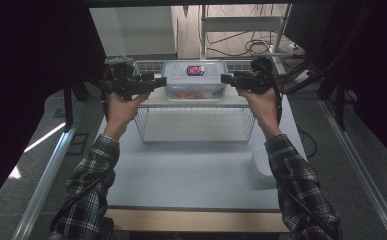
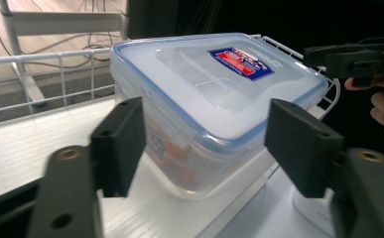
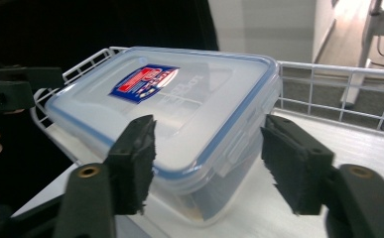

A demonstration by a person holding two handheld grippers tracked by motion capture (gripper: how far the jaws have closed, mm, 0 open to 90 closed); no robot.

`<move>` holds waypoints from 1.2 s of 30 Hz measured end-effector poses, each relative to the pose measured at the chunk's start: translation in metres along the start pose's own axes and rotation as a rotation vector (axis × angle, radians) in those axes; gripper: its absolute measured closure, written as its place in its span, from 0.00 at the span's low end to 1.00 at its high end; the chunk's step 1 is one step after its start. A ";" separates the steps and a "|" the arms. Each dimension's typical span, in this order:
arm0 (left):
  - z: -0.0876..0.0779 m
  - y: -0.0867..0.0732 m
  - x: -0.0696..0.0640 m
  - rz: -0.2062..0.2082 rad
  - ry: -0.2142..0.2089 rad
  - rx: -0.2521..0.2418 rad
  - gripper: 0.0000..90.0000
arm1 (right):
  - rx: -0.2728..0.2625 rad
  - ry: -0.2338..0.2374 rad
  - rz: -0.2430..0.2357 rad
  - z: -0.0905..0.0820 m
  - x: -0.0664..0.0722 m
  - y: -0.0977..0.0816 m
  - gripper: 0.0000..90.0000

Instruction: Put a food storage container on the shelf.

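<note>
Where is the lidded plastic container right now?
In the high view, the container sits centrally on the wire shelf at the table's far side, between the left tongs and right tongs.

White counter [image 1: 191, 175], wooden front edge. Wire basket [image 1: 196, 125] at mid-counter under a white shelf. Small white lidded tub [image 1: 262, 162] near the counter's right edge. Black curtains both sides; cables [image 1: 253, 47] on the floor beyond.
</note>
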State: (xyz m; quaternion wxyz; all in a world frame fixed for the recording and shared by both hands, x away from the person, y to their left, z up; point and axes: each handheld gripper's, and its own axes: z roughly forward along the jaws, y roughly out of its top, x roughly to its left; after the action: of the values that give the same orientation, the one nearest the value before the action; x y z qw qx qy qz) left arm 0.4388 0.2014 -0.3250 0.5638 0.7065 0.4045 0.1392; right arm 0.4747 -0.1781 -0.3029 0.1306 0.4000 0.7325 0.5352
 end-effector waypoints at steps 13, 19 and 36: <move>-0.016 -0.026 -0.016 0.087 0.027 0.036 0.09 | 0.012 0.035 -0.069 -0.018 0.007 -0.025 0.23; -0.018 -0.040 -0.025 0.123 0.038 0.052 0.07 | 0.013 0.040 -0.103 -0.025 0.012 -0.036 0.19; -0.019 -0.081 -0.055 0.225 0.030 0.128 0.06 | 0.056 0.042 -0.214 -0.037 0.028 -0.078 0.11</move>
State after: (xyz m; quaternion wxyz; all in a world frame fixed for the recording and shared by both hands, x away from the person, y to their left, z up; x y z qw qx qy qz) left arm 0.3580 0.1770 -0.3781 0.4924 0.7796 0.3391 0.1862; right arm 0.3990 -0.1914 -0.3511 0.1602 0.3116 0.7883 0.5057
